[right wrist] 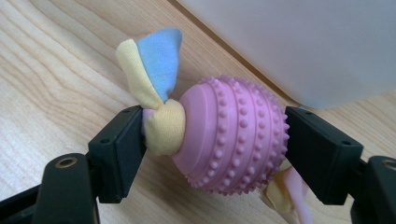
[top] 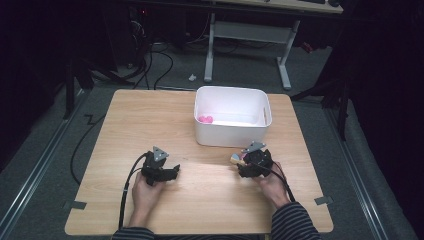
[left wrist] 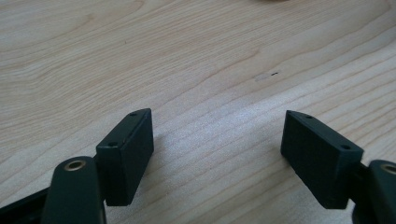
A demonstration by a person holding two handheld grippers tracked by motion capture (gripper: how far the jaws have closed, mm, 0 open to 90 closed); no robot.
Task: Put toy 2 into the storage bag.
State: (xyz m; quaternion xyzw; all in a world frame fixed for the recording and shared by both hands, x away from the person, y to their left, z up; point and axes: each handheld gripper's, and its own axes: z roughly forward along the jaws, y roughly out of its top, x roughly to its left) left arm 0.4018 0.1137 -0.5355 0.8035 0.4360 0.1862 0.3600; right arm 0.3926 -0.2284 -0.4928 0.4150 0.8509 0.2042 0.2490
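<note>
**A:** ok, going left to right. Lower left of the high view: your left hand-held gripper [top: 172,172] sits low over the wooden surface [top: 150,120] with its jaws spread wide. In the left gripper view there's nothing but bare wood grain between the two black pads [left wrist: 126,154]. So that one's holding nothing.

**B:** and the toy?

**A:** Right of centre in the high view, just in front of the white bin [top: 232,116]. Your right hand-held gripper [top: 241,162] is pinching the pink knobbly ball toy [right wrist: 233,135]. In the right gripper view it fills the middle of the frame: one pad presses the yellow cloth knot on its left end, the other presses the ball's right side. A blue-and-yellow fabric flap [right wrist: 154,60] sticks up toward the upper left, and more cloth hangs out at the lower right. The toy looks to be down at the surface, with the bin wall just behind it in the upper right.

**B:** anything in the bin?

**A:** something small and pink [top: 205,119] in its left corner; too small to tell what.
</note>
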